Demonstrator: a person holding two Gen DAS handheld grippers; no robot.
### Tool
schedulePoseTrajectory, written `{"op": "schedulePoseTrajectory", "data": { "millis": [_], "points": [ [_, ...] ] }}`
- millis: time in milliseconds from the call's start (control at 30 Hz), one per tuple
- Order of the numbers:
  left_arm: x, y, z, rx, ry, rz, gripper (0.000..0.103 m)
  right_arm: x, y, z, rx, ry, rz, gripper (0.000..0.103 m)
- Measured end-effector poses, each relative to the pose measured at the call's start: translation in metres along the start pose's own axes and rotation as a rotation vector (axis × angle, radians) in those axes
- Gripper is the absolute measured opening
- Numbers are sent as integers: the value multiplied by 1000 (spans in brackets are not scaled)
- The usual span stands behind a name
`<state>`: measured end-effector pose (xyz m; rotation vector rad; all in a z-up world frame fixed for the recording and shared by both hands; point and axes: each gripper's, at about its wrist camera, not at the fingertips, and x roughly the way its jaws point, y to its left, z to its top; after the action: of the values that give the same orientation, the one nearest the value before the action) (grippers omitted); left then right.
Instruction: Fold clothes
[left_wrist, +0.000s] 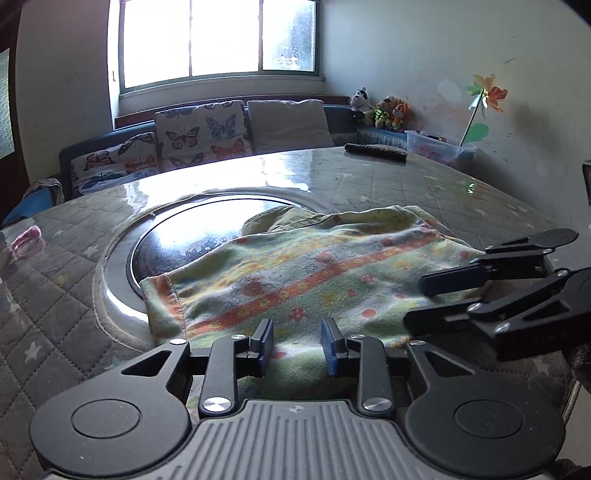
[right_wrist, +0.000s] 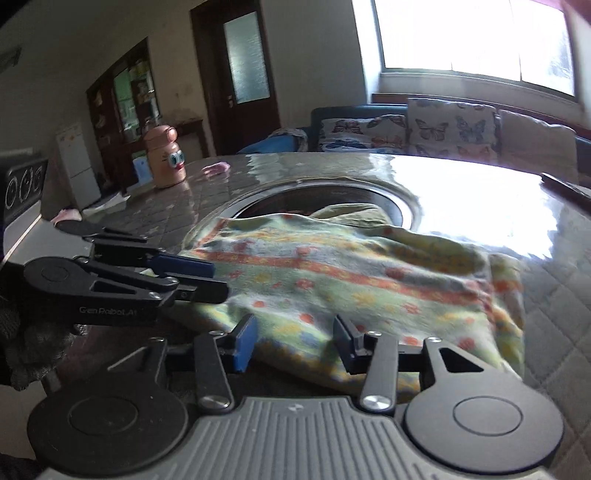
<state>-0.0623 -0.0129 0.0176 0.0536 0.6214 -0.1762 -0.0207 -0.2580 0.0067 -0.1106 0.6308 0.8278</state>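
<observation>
Where window (left_wrist: 218, 37) glares | quilted table (left_wrist: 55, 295) | sofa (left_wrist: 207, 133) behind

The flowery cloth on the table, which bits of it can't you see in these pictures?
- Left wrist view: the cloth's near edge is hidden behind the left gripper.
- Right wrist view: its near edge is hidden behind the right gripper; the print is blurred.
- Both views: what kind of garment it is cannot be told.
- Both views: the olive piece is mostly covered by the cloth.
</observation>
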Motion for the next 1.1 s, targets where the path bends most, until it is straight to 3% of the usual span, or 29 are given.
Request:
{"op": "schedulePoseTrajectory", "data": {
  "millis": [233, 333, 500, 633, 767, 900, 1033, 1100],
  "points": [
    [-5, 7, -6, -22, -5, 11, 46, -20, -31, -12, 84, -10, -131, 48],
    [-7, 8, -7, -28, -5, 11, 47, -24, -35, -8, 94, -23, -142, 48],
    [-7, 10, -7, -37, -3, 14, 50, -11, -38, -2, 94, -33, -145, 61],
    [-9, 13, -7, -48, 0, 15, 56, -6, -47, -6, 126, -28, -132, 61],
    [-10, 18, -3, -53, 2, 8, 58, -6, -45, -5, 109, -25, -124, 70],
    [-7, 26, -1, -73, 7, 15, 58, -1, -41, -6, 90, -25, -97, 87],
    [-3, 38, -2, -110, 22, 13, 58, 2, -38, -7, 75, -20, -83, 93],
    [-2, 43, 1, -125, 25, 11, 58, 3, -39, -6, 76, -14, -61, 101]
  ]
}}
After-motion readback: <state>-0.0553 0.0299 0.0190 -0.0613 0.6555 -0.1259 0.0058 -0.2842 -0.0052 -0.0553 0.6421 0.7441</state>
